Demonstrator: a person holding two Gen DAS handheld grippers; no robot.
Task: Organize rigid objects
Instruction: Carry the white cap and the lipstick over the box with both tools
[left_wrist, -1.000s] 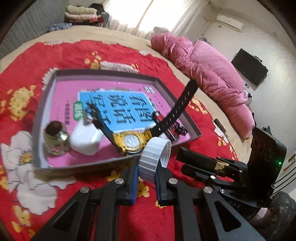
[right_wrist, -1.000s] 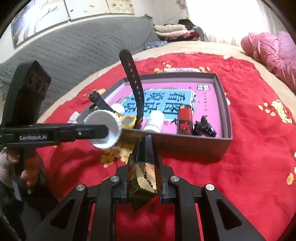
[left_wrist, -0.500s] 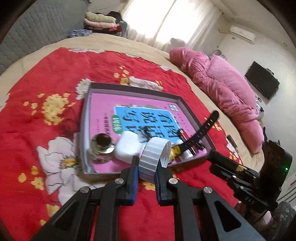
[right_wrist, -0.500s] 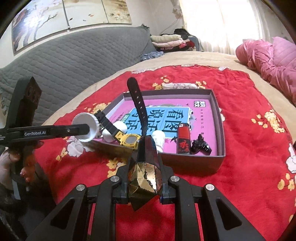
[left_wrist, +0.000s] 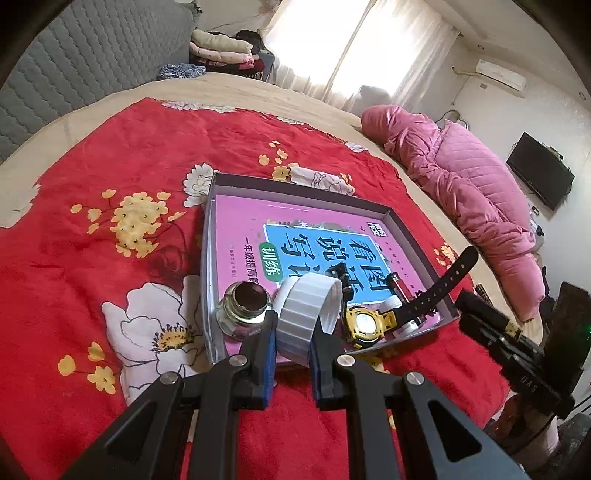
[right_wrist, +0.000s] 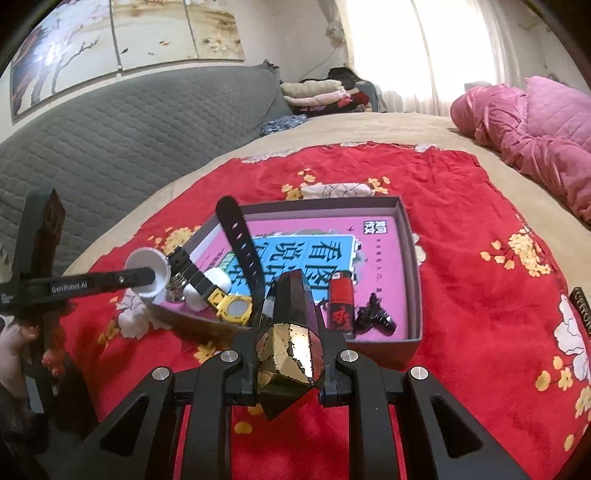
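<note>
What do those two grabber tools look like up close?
Both are black, with angular cut-out arms and silver screws. The left tool has blue pads inside its fingers, and white "GenRobot.AI" lettering shows along its side in the right wrist view. The right tool looks the same build.

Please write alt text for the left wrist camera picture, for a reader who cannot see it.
The left gripper holds a white ribbed cap between its jaws, above the near edge of a grey tray on a red floral blanket. In the tray lie a pink book, an open glass jar and a yellow watch. The right gripper shows at the right.
</note>
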